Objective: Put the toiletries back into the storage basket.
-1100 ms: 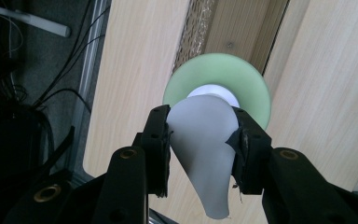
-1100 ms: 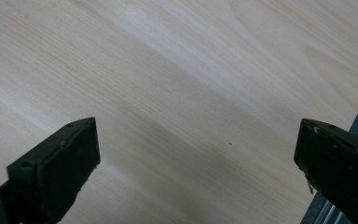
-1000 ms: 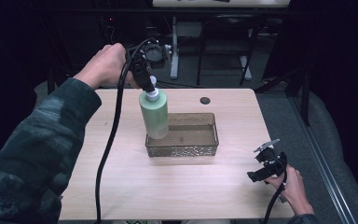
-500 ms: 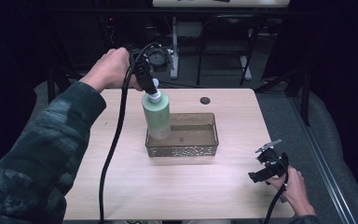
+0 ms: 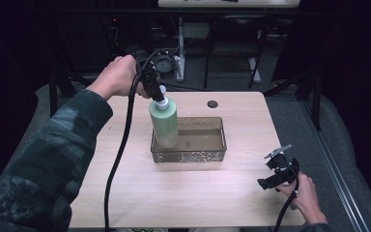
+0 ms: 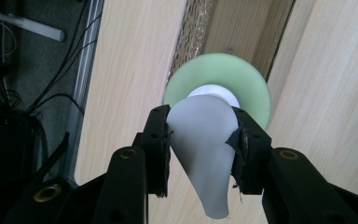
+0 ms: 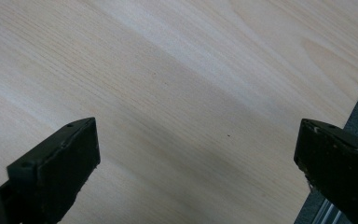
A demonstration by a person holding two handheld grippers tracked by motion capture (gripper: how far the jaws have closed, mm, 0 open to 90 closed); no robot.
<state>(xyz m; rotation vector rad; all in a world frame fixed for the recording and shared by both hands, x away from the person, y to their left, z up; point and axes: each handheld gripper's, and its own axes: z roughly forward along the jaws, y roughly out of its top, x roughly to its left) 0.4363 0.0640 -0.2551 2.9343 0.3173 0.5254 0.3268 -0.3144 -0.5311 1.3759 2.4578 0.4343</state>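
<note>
A pale green bottle (image 5: 164,124) with a white pump top hangs upright over the left end of a metal mesh basket (image 5: 190,155) on the wooden table. My left gripper (image 5: 155,93) points down and is shut on the white pump head (image 6: 204,140), with the bottle's green shoulder (image 6: 251,88) showing beyond it. In the left gripper view both pads press the sides of the pump head. My right gripper (image 5: 277,173) rests near the table's right front corner, its jaws wide open over bare wood (image 7: 196,107) with nothing between them.
A small dark round hole (image 5: 212,104) sits in the table top behind the basket. Black cables trail from both grippers; the left one (image 5: 118,159) crosses the table's left part. Chair and stand legs occupy the dark floor beyond the far edge.
The left hand has shifted slightly with the bottle, which now hangs over the basket's left end. The right gripper has stayed in place.
</note>
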